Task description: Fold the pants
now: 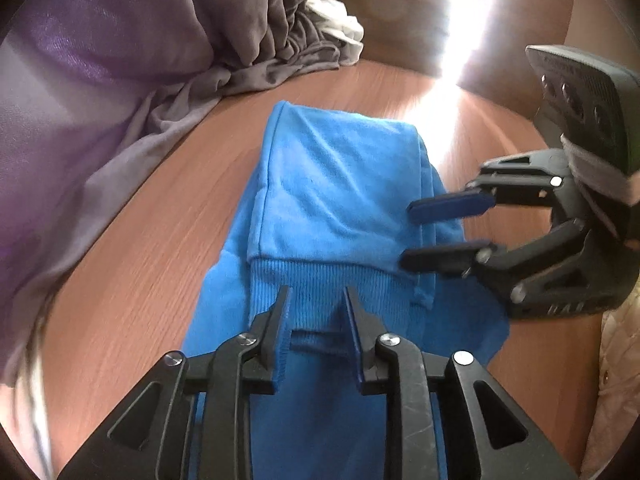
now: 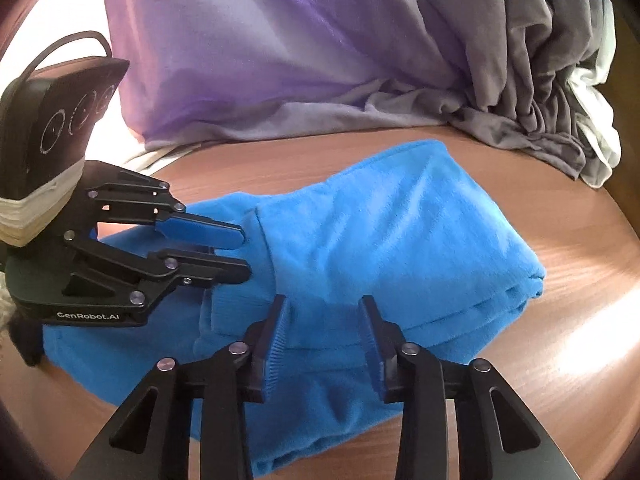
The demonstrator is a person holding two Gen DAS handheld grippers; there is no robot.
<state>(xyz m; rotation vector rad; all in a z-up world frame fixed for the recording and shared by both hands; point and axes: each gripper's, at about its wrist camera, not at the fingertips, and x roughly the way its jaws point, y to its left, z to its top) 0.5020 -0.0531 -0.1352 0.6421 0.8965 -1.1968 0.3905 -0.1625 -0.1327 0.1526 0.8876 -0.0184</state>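
Blue pants (image 1: pixel 332 168) lie folded into a thick bundle on a wooden table (image 1: pixel 140 240). A ribbed band (image 1: pixel 320 276) marks the near end of the top layer. My left gripper (image 1: pixel 314 294) stands open at this band, and cloth lies in the gap without the pads pressing it. From the right, my right gripper (image 1: pixel 408 236) reaches over the bundle's edge, open, with nothing pinched. In the right wrist view the right gripper (image 2: pixel 323 300) hovers open over the pants (image 2: pixel 380 232). The left gripper (image 2: pixel 243 254) stands to its left, fingers a little apart.
A purple cloth (image 1: pixel 80 80) and a crumpled grey cloth (image 1: pixel 280 40) are heaped at the table's far side, with a bit of white fabric (image 1: pixel 340 24) behind. Both also show in the right wrist view, the purple cloth (image 2: pixel 280 60) and the grey cloth (image 2: pixel 540 80). Bright glare crosses the wood (image 1: pixel 452 92).
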